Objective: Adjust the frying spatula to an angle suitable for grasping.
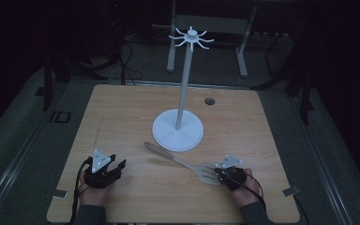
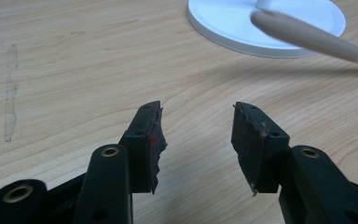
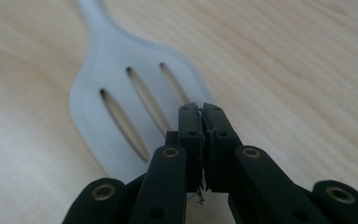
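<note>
A: Two hand-held grippers on the counter (image 1: 122,108). Right hand-held gripper (image 3: 200,108): jaws pressed together, tips over the near edge of the slotted spatula (image 3: 135,88). Whether any of the blade's rim is pinched between them, I cannot tell; the tips meet flush and the blade looks to lie flat on the wood.

B: And the left?

A: Left hand-held gripper (image 2: 196,122): jaws wide apart, nothing between them, bare wood beneath. The spatula's wooden handle (image 2: 307,35) lies ahead and to its right, well apart, its end resting against the white stand base (image 2: 223,23).

B: Where does the spatula sit overall?

A: Blade directly in front of the right hand-held gripper, handle running away from it toward the hook stand (image 1: 183,84), which rises beyond both hand-held grippers.

B: Handling notes?

A: Judgement only: light. Blade looks like thin pale silicone or nylon, so probably flexible and a bit slick; a grip at its rim would let the utensil droop and twist. The handle is stiff, rounder, less slippery. Best purchase is across the handle near the neck, close to balance, jaws square to its length. If hanging on the stand is intended, the handle's far end must stay free.
</note>
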